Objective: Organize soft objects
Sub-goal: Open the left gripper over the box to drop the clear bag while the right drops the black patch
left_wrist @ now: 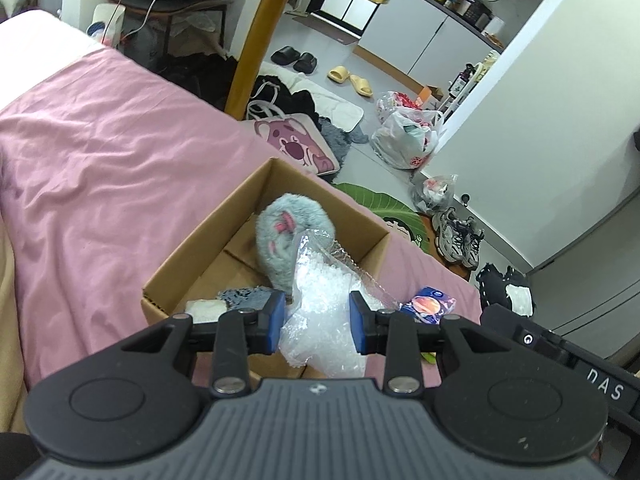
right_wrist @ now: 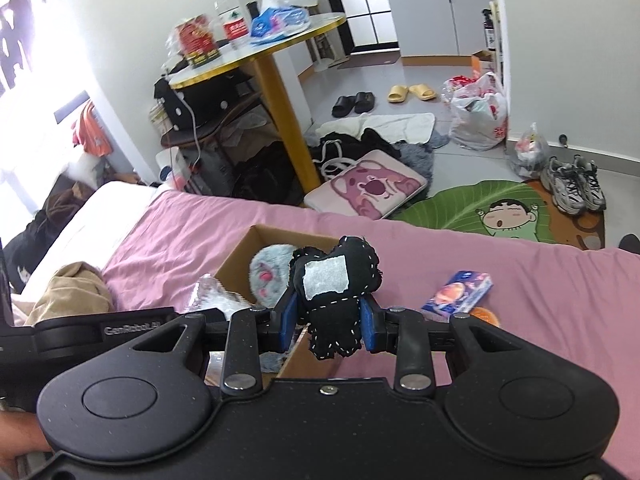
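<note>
A cardboard box [left_wrist: 224,224] [right_wrist: 240,252] sits on the pink bed sheet [left_wrist: 100,168]. Inside lie a grey fluffy plush with pink paw marks [left_wrist: 280,232] [right_wrist: 268,270] and a grey-blue cloth [left_wrist: 244,298]. My left gripper [left_wrist: 318,312] is shut on a wad of clear bubble wrap [left_wrist: 320,296] [right_wrist: 212,292] over the box's near side. My right gripper [right_wrist: 330,316] is shut on a black stuffed toy with white stitching and a white patch [right_wrist: 336,280] [left_wrist: 514,294], held above the box's right edge.
A blue tissue pack [left_wrist: 430,304] [right_wrist: 460,290] and an orange item [right_wrist: 486,316] lie on the sheet right of the box. A tan garment [right_wrist: 72,292] is bunched at the left. A yellow-legged table [right_wrist: 280,100], bags, shoes and a pink bear cushion [right_wrist: 368,188] crowd the floor beyond the bed.
</note>
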The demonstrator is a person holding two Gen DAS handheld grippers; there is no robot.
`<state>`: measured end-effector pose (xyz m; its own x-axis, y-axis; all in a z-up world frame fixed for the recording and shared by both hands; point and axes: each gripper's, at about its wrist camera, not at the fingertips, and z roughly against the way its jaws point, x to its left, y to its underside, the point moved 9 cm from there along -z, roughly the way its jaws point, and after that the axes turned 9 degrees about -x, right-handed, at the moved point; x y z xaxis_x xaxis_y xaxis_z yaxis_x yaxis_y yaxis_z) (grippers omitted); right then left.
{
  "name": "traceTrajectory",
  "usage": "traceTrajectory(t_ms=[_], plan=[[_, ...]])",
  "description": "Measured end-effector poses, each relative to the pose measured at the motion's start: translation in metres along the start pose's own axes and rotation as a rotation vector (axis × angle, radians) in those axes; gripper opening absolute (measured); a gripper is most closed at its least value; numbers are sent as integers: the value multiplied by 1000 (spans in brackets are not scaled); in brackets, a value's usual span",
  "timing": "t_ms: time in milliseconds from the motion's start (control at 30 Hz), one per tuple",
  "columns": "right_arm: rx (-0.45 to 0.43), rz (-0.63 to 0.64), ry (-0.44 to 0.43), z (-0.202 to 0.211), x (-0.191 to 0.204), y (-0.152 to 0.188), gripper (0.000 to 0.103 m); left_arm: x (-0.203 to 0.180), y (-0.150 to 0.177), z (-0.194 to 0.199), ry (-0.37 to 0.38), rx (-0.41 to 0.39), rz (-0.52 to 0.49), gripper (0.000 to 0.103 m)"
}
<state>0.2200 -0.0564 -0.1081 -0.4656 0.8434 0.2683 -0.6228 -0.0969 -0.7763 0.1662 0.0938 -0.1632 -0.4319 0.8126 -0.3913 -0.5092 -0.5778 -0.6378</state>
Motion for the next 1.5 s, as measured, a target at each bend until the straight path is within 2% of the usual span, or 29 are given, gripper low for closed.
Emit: traceTrajectory(t_ms=[200, 333, 467, 700, 800, 1067, 1233, 1367, 1500], plan=[[19, 25, -5, -9, 17, 3, 32, 13, 5, -13, -1, 23, 31, 34], [36, 35, -6, -17, 23, 6, 32, 16, 12, -22, 0, 65, 48, 35], [61, 40, -11, -27, 28, 12, 32, 27, 16, -28, -19, 106, 98, 48], [109, 62, -26, -44, 44, 24, 33, 37, 9, -27, -10, 72, 157, 51], [120, 60, -27, -52, 47, 27, 34, 43, 7, -27, -38, 61, 178, 52], [144, 65, -15, -63, 47, 33, 48, 55, 1, -25, -47, 29, 231, 57], [133, 60, -9, -54, 39, 30, 49, 52, -1, -25, -51, 24, 222, 61], [122, 52, -6, -43, 29, 27, 49, 44, -4, -20, -50, 3, 178, 76], [111, 51, 3, -31, 15, 26, 55, 35, -6, -14, -67, -17, 131, 81]])
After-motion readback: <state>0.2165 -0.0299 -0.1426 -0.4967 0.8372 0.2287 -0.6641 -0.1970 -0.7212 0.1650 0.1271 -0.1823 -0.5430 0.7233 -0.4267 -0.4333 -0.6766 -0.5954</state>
